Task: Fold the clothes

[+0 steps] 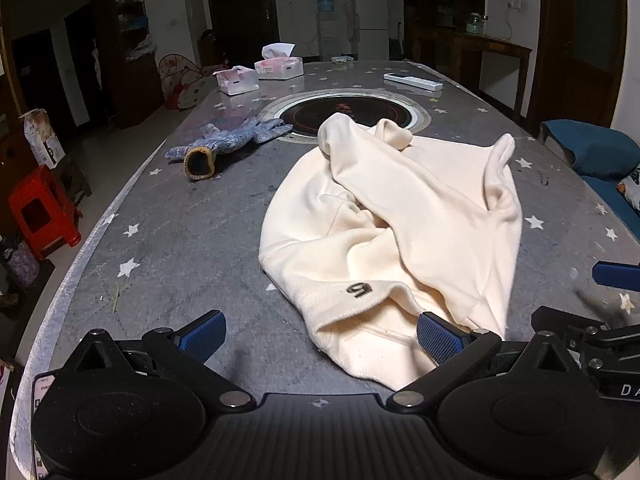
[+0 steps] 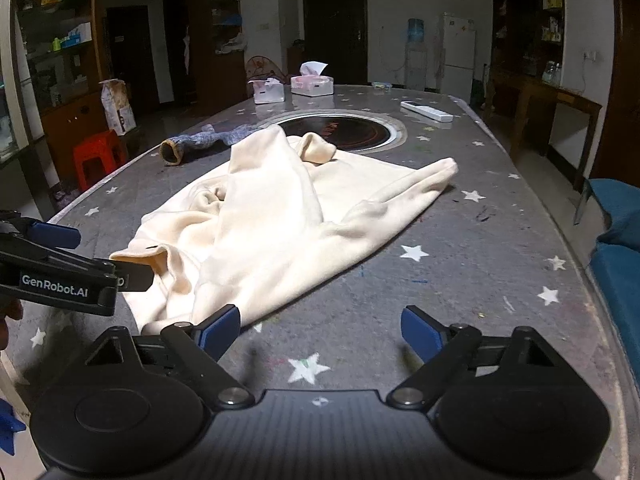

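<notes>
**Dim dining room behind a star-printed bench**

The grey bench (image 1: 168, 216), dotted with white stars, fills the middle of both views. At upper centre stand a white fridge (image 1: 373, 20) and a water dispenser (image 1: 326, 12) against a pale wall, beside a dark door (image 2: 334, 28). Dark wooden shelving (image 2: 52, 52) lines the left edge. A red plastic stool (image 1: 42, 212) sits on the pale floor at left; a blue seat (image 2: 616, 256) shows at right.
</notes>
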{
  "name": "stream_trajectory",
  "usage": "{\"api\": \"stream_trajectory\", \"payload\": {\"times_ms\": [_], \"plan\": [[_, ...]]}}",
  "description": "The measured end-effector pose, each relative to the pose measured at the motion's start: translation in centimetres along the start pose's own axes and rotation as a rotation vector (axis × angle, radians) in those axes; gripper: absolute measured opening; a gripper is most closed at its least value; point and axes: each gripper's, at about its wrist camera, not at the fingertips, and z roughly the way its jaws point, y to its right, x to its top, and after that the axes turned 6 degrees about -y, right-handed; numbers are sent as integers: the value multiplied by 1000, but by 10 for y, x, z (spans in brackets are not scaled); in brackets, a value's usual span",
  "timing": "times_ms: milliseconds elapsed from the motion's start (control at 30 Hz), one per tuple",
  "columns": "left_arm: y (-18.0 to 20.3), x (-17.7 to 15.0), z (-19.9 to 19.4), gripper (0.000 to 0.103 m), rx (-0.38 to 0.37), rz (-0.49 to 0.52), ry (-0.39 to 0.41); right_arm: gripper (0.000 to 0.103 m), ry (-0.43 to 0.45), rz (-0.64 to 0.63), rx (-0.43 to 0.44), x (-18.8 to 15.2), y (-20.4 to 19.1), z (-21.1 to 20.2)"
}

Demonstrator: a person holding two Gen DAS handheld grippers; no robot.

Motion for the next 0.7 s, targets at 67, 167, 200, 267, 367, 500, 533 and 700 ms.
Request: {"api": "stream_trajectory", "payload": {"times_ms": [67, 167, 200, 267, 367, 500, 533, 700], "plan": [[-2, 3, 3, 103, 4, -6, -1, 82, -4, -2, 20, 2, -1, 4], [-7, 9, 6, 103, 9, -14, 6, 78, -5, -14, 41, 6, -5, 7], [-9, 11, 8, 103, 11, -19, 8, 76, -5, -18, 48, 7, -6, 9], [-15, 15, 11, 103, 19, -30, 10, 73, -8, -22, 67, 10, -8, 10], [-23, 20, 16, 103, 29, -49, 12, 69, -17, -40, 93, 14, -15, 14], [-32, 24, 27, 103, 46, -63, -7, 64, -23, -68, 123, 18, -25, 19], [-34, 25, 31, 103, 51, -66, -16, 64, -24, -74, 129, 19, -28, 21], [-42, 27, 46, 95, 15, -92, -54, 58, -29, -136, 152, 21, -44, 28]]}}
